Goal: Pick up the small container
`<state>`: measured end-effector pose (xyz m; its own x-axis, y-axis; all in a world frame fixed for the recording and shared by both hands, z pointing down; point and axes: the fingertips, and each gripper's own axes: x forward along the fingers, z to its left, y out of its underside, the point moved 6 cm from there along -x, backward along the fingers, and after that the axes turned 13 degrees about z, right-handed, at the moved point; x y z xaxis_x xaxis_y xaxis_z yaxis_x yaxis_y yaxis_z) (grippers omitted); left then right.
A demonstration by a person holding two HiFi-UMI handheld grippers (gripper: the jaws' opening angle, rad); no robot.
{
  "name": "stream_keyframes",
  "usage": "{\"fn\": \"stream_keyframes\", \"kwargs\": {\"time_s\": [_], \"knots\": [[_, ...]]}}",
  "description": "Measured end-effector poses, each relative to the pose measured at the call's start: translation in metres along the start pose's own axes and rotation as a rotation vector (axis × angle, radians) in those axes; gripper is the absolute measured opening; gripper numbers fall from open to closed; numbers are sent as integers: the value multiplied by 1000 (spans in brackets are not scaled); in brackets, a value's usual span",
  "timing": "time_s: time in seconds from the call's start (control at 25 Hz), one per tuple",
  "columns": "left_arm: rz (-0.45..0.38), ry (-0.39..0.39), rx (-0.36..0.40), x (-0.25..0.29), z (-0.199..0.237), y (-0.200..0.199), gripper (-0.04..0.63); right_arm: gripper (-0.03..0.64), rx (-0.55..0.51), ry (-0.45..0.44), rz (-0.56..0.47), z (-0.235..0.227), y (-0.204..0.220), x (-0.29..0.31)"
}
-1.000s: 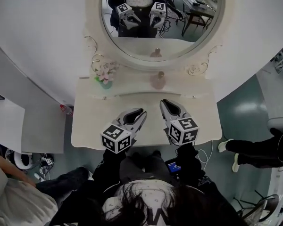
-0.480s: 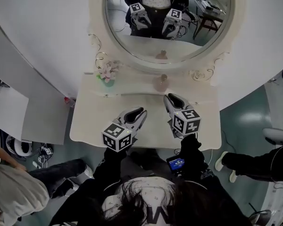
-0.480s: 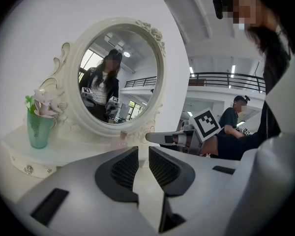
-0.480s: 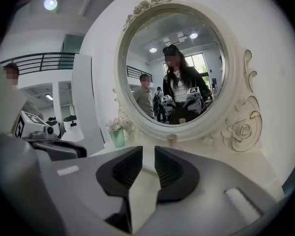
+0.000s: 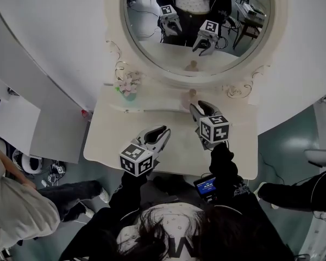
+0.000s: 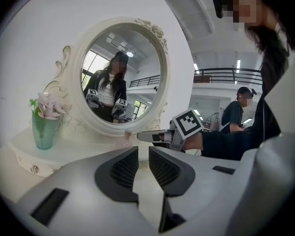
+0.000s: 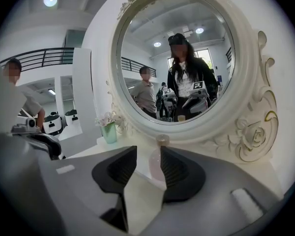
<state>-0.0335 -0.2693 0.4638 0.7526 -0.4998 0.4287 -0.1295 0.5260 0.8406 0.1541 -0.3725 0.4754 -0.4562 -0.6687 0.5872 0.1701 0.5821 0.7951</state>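
The small container point(image 5: 185, 98) is a pale pink bottle with a round cap, standing upright on the vanity table point(image 5: 111, 140) under the oval mirror point(image 5: 198, 31). My right gripper point(image 5: 197, 108) points at it from close by. Its jaws have just been opening and stand open with nothing between the pads. In the right gripper view the small container point(image 7: 156, 163) shows through the gap of the right gripper point(image 7: 147, 151), just beyond the tips. My left gripper point(image 5: 162, 130) hangs shut and empty over the table's middle. In the left gripper view, the left gripper point(image 6: 143, 151) has the small container point(image 6: 126, 140) far ahead.
A green vase of pale flowers point(image 5: 127, 88) stands at the table's back left, also the vase point(image 6: 43, 130) in the left gripper view. The mirror's carved frame point(image 7: 250, 132) rises right behind the container. A seated person point(image 5: 16, 216) is at the lower left on the floor.
My right gripper has moved forward toward the mirror and now sits close to the container. The left gripper has stayed over the table's middle.
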Motion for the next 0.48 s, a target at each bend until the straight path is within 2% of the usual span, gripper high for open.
{"fn": "stream_keyframes", "kwargs": {"time_s": [0.12, 0.48], "knots": [[-5, -16, -2, -1, 1, -1, 51, 164, -4, 8, 25, -8, 0, 12], [-5, -54, -4, -2, 5, -2, 51, 164, -10, 19, 51, -24, -9, 38]]}}
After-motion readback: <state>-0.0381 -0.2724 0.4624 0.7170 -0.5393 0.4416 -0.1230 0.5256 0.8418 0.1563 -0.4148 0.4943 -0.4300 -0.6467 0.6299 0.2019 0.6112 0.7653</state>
